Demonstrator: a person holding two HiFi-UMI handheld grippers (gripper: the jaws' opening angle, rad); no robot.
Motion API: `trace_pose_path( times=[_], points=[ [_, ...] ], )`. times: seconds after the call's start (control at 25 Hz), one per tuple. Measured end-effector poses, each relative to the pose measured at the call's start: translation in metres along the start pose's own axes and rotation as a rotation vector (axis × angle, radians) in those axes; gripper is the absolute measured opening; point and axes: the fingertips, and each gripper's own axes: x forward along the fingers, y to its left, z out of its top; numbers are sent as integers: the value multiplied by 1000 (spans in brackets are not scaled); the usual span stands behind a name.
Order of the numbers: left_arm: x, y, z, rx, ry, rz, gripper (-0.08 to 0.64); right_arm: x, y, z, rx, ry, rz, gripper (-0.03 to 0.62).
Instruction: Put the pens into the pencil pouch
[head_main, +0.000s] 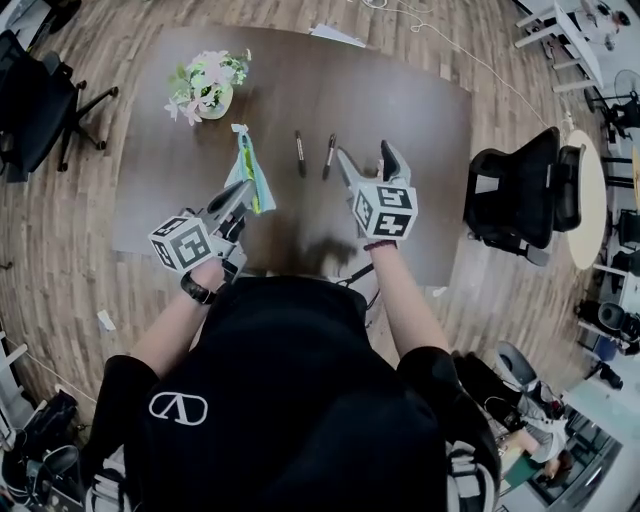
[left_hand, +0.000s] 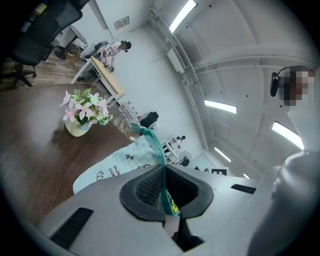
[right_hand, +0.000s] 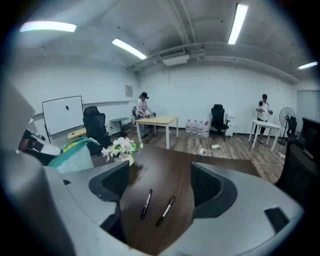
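a pen (head_main: 299, 153) and a second pen (head_main: 329, 156) lie side by side on the brown table (head_main: 410, 110). the right gripper (head_main: 367, 158) is near them, jaws spread wide and empty. the left gripper (head_main: 240, 196) pinches the edge of the light blue pencil pouch (head_main: 250, 165), just beside the pens.

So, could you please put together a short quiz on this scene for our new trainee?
1. How many pens lie on the table?
2. True or false: the right gripper is shut on a pen.
3. What is the left gripper clamped on? A: a notebook. B: the pencil pouch. C: a pen.
Key: 1. Two, side by side. 2. False: its jaws stand open and empty. 3. B.
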Motion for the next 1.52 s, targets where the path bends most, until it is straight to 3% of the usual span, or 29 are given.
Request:
trace_pose_path(
  times=[0.16,0.36,0.56,1.0,1.2,1.36,1.52],
  points=[
    [-5,10,-7,-19,-2,18,12,65,-18,-50,101,246,34,347],
    [-12,24,-14,-38,-11,45,12,127,-31,-129,328,547,75,336],
    [-21,35,-21,-59,-17,74,12,162,-36,-182,401,731,65,282],
    [-37,51,-41,-104,-14,112,12,188,-28,-234,346,962,45,198],
    [-38,52,-47,-114,-7,113,12,190,-31,-242,174,1014,32,126],
    [-39,53,-47,-113,-2,116,12,188,-30,-251,138,1031,20,61],
    [-37,52,-48,-114,4,113,12,187,-30,-249,99,1018,20,44]
  ],
)
